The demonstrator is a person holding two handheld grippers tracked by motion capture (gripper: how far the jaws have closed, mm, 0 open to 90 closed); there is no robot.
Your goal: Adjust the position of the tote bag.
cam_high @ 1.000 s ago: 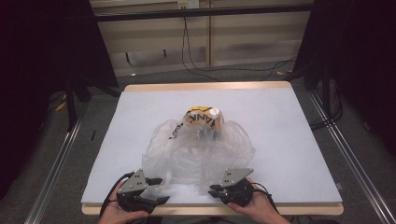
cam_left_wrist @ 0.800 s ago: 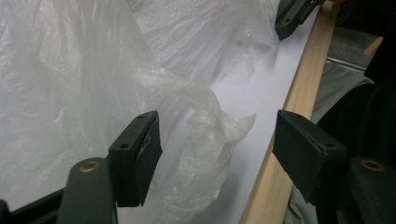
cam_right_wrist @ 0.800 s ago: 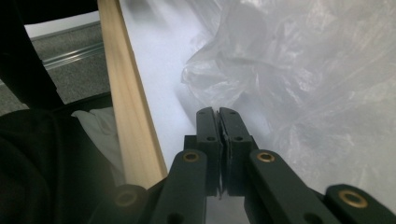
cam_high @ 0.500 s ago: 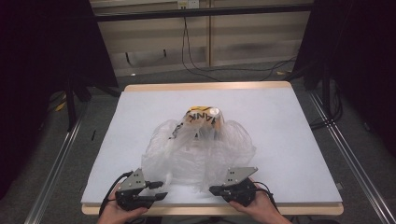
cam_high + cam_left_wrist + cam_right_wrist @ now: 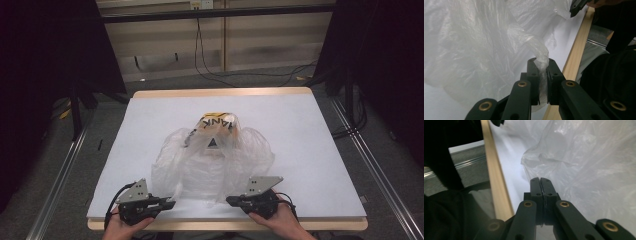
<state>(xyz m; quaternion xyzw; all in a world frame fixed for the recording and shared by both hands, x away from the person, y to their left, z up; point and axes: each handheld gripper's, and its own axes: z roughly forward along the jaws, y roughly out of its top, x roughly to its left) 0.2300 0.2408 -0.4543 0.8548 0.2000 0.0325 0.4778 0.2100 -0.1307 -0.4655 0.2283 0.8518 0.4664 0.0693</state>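
Left tool [image 5: 540,62] clamped on clear plastic bag [image 5: 474,42] edge

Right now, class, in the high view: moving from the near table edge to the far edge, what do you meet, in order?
The two claws, left claw and right claw, side by side → clear plastic bag → yellow-and-black printed item inside the bag's far end → bare white table.

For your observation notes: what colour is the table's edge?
Light wood, pale tan, around the white table top; clearest in the high view.
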